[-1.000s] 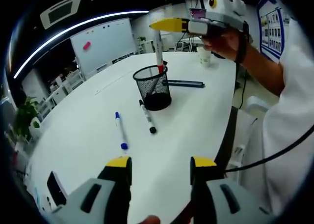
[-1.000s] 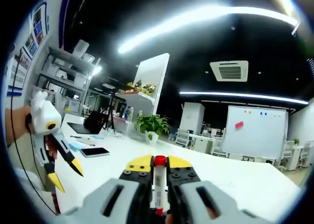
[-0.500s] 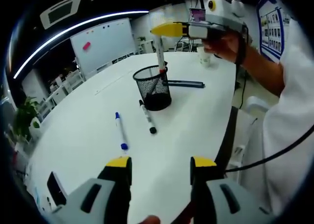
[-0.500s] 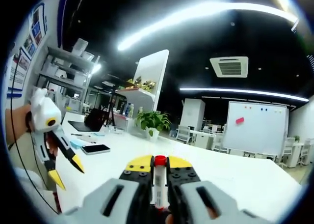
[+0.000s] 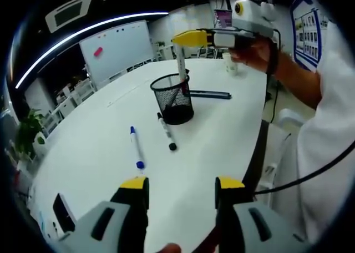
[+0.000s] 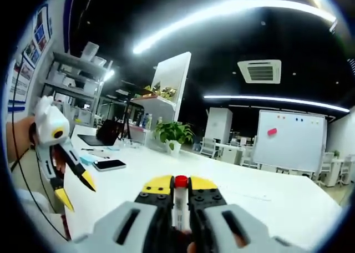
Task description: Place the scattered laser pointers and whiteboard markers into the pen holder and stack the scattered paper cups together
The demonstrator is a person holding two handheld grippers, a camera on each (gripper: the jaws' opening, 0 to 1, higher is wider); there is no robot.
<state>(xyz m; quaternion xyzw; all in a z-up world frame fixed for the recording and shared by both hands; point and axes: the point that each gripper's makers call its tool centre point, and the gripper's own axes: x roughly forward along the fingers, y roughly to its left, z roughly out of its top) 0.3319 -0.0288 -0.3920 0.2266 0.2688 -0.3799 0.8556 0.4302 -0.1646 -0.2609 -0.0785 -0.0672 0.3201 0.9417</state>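
White desk [image 5: 100, 147], left gripper view: carries a black mesh pen holder [image 5: 172, 99] near its middle, standing upright. Blue-capped marker [image 5: 136, 147] lies flat on the near side of the holder, apart from it. Black marker [image 5: 166, 132] lies beside the blue one, its far end close to the holder's base. Long dark pointer [image 5: 209, 95] lies flat beyond the holder. Paper cup [image 5: 230, 64] stands at the far edge of the desk. Dark phone [image 5: 64, 213] lies at the near left edge. Left tool [image 5: 181, 187]: yellow-tipped jaws spread wide apart, holding nothing, above bare desk. Right tool [image 5: 193, 38], entering from the upper right in a person's hand [image 5: 252, 49]: jaws closed on a red-capped marker [image 5: 181, 64], which hangs upright with its lower end inside the mouth of the pen holder. Whiteboard [image 5: 116, 49] stands in the background.

Right gripper view: right tool [image 6: 181, 184] has its jaws pressed together on the red-capped marker [image 6: 180, 200], red cap showing between the yellow tips. Left tool [image 6: 72, 189] hangs at the left of this view, jaws parted and empty. White desk [image 6: 266, 206] extends behind; a phone [image 6: 109, 165] and a laptop [image 6: 99, 136] rest on its far part, with a potted plant [image 6: 173, 135] beyond.
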